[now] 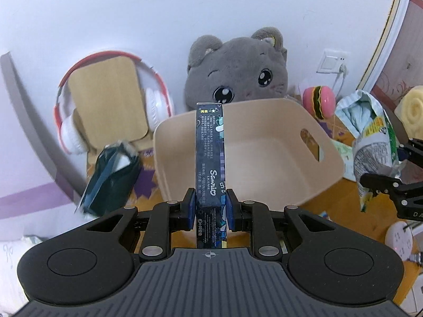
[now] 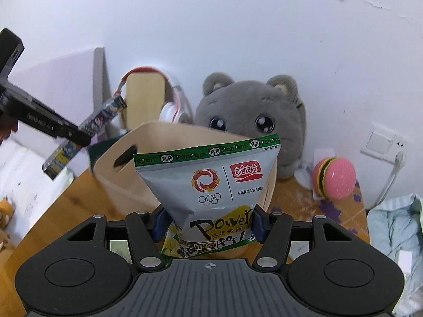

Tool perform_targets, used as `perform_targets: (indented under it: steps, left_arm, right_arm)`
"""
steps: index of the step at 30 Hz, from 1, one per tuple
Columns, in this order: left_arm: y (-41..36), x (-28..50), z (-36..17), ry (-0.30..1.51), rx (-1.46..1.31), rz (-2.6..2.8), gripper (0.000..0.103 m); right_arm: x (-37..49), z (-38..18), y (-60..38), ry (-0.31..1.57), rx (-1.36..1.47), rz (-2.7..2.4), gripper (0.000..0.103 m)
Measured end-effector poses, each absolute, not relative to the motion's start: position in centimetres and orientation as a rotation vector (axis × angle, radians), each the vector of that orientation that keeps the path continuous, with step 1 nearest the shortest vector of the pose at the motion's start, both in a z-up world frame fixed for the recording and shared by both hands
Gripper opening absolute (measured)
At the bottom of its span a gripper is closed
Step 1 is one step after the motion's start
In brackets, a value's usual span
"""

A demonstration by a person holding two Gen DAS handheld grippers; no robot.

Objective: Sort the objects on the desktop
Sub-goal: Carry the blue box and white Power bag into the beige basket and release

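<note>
White wall behind, wooden desk (image 2: 66, 192) with a purple-patterned mat, cluttered. Beige storage bin (image 1: 264, 158) sits mid-desk, open top facing up, so it reads as the drop target; looks empty inside from the left wrist view.

Left gripper (image 1: 210, 208) closed tight on a slim dark Sanrio-print box (image 1: 210, 158), held on end and pinched low across its narrow sides, leaving most of its length free to tip over the bin's near rim. Box is in the air just in front of the bin.

Right gripper (image 2: 208, 224) clamped on a PanPan snack bag (image 2: 211, 185), squeezed at the waist so the sealed top fans out; bag hangs in front of the bin wall, not yet inside.

Judgement: both items mid-carry toward the bin, release pending.

Unsorted: dark green pouch (image 1: 111, 174) left of the bin. Grey cat plush (image 1: 238, 74), red-white headphones (image 1: 156, 103) on a wooden board, burger toy (image 2: 334, 178) sit at the wall.
</note>
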State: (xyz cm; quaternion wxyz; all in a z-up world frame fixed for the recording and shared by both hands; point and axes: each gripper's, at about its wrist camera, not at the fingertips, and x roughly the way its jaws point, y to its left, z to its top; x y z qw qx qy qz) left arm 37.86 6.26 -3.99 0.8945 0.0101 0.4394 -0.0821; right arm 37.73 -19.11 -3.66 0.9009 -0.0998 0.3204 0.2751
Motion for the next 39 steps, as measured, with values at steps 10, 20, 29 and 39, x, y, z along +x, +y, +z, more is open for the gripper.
perform_targets:
  steps: [10,20,29,39]
  left_arm:
    - [3.8,44.5,-6.4,0.934,0.001,-0.121,0.023]
    - [2.5,48.0,-11.2,1.008,0.042,-0.079,0.023]
    - [1.9,49.0,-15.3,1.094,0.069,-0.057,0.023]
    - [1.8,48.5,-17.1,1.164,0.035,-0.082,0.030]
  right_arm:
    - [44.8,-4.5,-17.7,0.686,-0.137,0.545,0.057]
    - [48.2,-8.6,-15.0,0.771,-0.162,0.546,0.057]
    - [49.7,-12.2,-12.1,0.892,-0.254,0.536,0.057]
    - [50.1,-14.8,-10.9,0.978,-0.324,0.538,0.058]
